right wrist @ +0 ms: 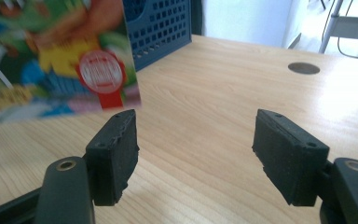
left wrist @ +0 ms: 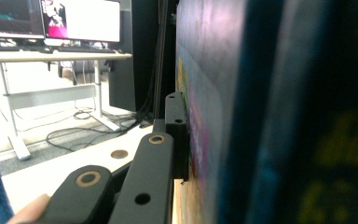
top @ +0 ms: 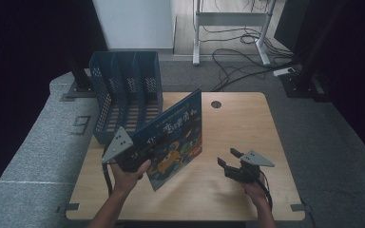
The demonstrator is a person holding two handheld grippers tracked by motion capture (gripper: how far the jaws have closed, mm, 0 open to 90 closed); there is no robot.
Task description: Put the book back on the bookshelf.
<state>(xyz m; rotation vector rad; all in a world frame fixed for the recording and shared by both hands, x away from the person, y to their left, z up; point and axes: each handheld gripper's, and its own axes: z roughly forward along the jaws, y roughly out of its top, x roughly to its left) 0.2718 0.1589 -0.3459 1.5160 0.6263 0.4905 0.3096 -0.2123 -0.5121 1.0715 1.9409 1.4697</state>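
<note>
A colourful picture book [top: 176, 137] with a blue cover hangs tilted above the table's left half. My left gripper [top: 140, 153] is shut on its lower left edge. In the left gripper view the book [left wrist: 270, 112] stands very close, with one black finger [left wrist: 175, 121] pressed flat against its cover; the other finger is hidden behind it. My right gripper [top: 226, 157] rests low over the table's right front, open with nothing between its jaws. In the right gripper view [right wrist: 196, 140] the book's corner [right wrist: 51, 56] hangs to the upper left, apart from the pads.
A blue perforated file rack [top: 123, 95] with upright compartments stands at the table's [top: 247, 128] back left, just behind the book; it also appears as the rack [right wrist: 161, 28]. A round cable hole [top: 216, 104] sits near the back edge. Cables and desk legs lie on the floor beyond.
</note>
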